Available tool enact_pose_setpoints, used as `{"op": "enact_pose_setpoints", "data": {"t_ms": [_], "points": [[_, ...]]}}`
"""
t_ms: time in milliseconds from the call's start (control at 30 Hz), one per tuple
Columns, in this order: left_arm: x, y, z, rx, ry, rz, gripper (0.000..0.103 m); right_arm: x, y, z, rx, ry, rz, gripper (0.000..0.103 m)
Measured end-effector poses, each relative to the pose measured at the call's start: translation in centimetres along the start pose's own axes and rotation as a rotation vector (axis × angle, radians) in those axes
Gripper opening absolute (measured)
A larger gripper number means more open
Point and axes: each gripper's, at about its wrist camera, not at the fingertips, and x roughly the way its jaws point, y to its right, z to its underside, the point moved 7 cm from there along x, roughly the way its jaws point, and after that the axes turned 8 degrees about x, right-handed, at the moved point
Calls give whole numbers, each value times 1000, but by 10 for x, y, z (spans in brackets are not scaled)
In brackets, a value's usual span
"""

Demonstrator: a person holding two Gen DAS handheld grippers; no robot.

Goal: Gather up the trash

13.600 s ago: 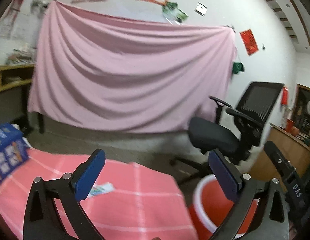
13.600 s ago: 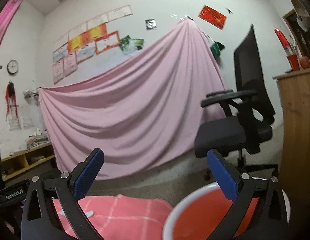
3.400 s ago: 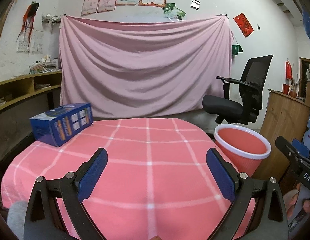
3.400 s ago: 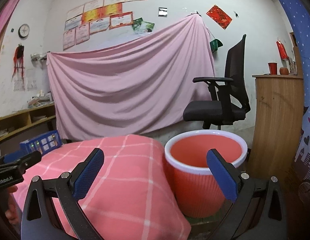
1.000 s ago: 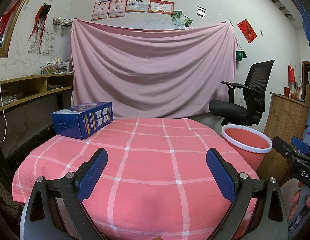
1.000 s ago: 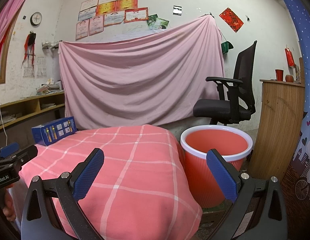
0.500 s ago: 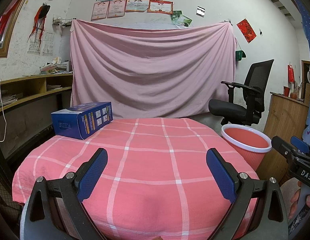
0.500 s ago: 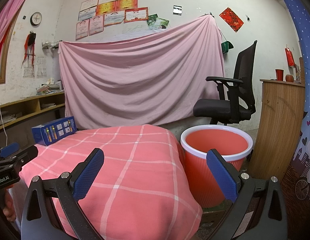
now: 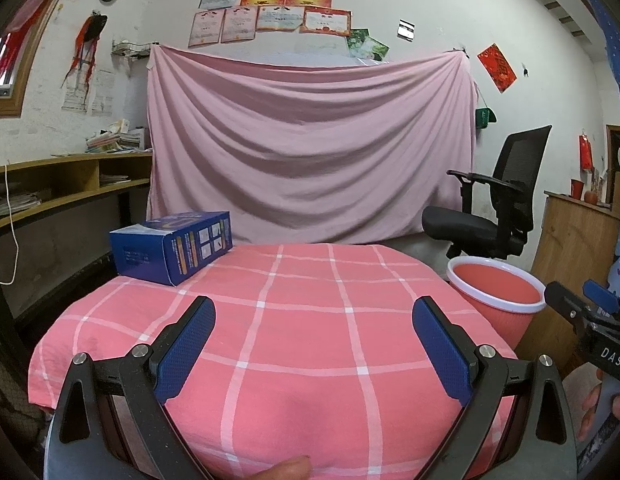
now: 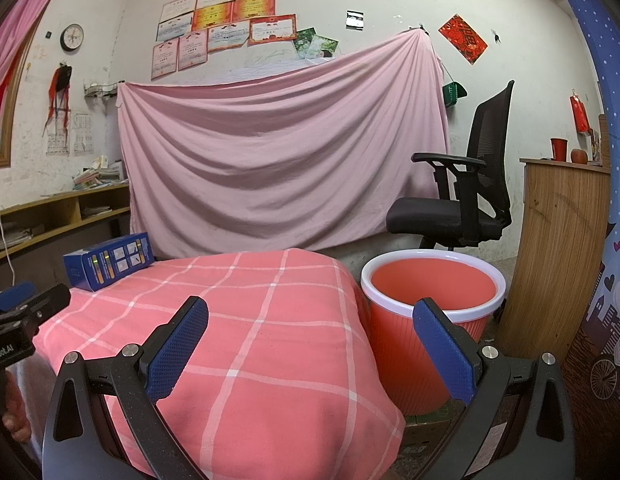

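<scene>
A red bin with a white rim stands on the floor at the right of the table; it also shows in the right wrist view. A blue carton lies on the pink checked tablecloth at its far left; it also shows in the right wrist view. My left gripper is open and empty, above the table's near edge. My right gripper is open and empty, near the table's right front corner, close to the bin. No loose trash shows on the cloth.
A black office chair stands behind the bin. A wooden cabinet is at the right. Wooden shelves run along the left wall. A pink sheet hangs on the back wall.
Over the last second almost nothing has moved. Compared with several seconds ago, both grippers have drawn back from the table and stay open.
</scene>
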Motion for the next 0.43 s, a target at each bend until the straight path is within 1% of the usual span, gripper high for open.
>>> {"op": "enact_pose_setpoints", "data": {"t_ms": [233,433], "points": [[0,1,1,27,9,-6,96,1,0,1,-2,-3,-1,103],[2,-1,2,30,6,0,96,1,0,2,-1,-3,-1,103]]}}
